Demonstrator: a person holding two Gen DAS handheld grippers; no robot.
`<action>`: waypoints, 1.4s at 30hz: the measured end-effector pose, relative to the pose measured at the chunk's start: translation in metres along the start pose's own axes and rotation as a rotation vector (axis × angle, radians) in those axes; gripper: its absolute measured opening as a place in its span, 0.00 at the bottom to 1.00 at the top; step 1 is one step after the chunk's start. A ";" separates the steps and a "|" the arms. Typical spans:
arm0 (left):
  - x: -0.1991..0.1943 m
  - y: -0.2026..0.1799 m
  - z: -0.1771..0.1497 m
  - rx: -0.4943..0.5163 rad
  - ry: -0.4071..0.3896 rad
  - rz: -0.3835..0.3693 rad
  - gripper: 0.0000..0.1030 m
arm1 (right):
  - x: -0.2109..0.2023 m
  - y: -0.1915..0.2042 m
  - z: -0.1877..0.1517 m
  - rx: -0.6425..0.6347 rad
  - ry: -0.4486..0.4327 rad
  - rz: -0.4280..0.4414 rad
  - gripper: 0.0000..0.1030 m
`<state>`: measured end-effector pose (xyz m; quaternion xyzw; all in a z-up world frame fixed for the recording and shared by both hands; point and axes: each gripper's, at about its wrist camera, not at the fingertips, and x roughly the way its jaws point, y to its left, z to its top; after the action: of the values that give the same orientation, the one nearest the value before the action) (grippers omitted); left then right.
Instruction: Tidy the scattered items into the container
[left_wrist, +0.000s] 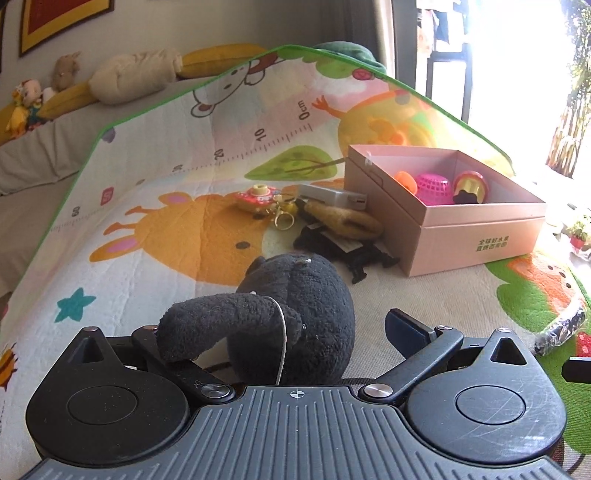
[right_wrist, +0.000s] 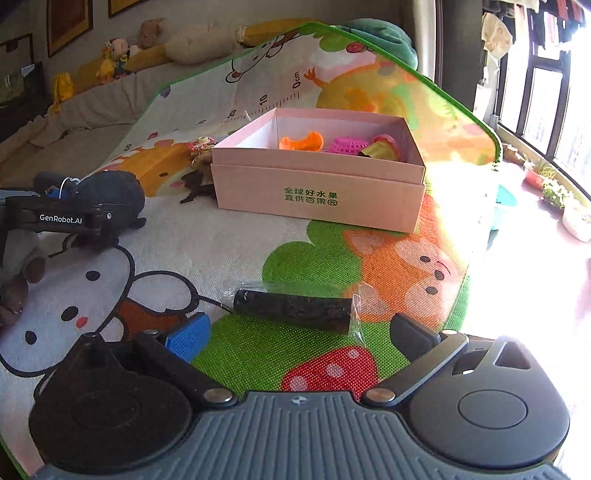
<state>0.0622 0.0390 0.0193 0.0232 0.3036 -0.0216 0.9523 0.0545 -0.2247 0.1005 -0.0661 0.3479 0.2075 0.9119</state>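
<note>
A pink cardboard box stands on the play mat and holds an orange toy, a pink basket and a red and yellow toy. My left gripper is open around a black plush toy lying on the mat; the left finger is hidden under its limb. My right gripper is open just behind a dark cylinder in clear wrap. The box also shows in the right wrist view, with the plush at left.
Left of the box lie a toy camera, a key ring, a grey block, a tan plush piece and a black plastic item. A sofa with stuffed toys runs behind the mat. A window sill with plants is at right.
</note>
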 end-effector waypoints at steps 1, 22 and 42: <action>0.001 -0.001 0.000 0.006 0.003 -0.005 1.00 | 0.002 0.001 0.001 -0.001 -0.004 -0.001 1.00; -0.034 -0.034 -0.007 0.135 0.003 -0.119 0.69 | 0.007 0.004 0.010 -0.050 0.043 -0.014 0.41; -0.048 -0.051 -0.032 0.055 0.034 -0.216 0.79 | -0.005 0.000 0.008 -0.195 -0.110 -0.027 1.00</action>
<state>0.0018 -0.0083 0.0196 0.0168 0.3196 -0.1322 0.9381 0.0557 -0.2248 0.1096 -0.1478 0.2746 0.2315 0.9215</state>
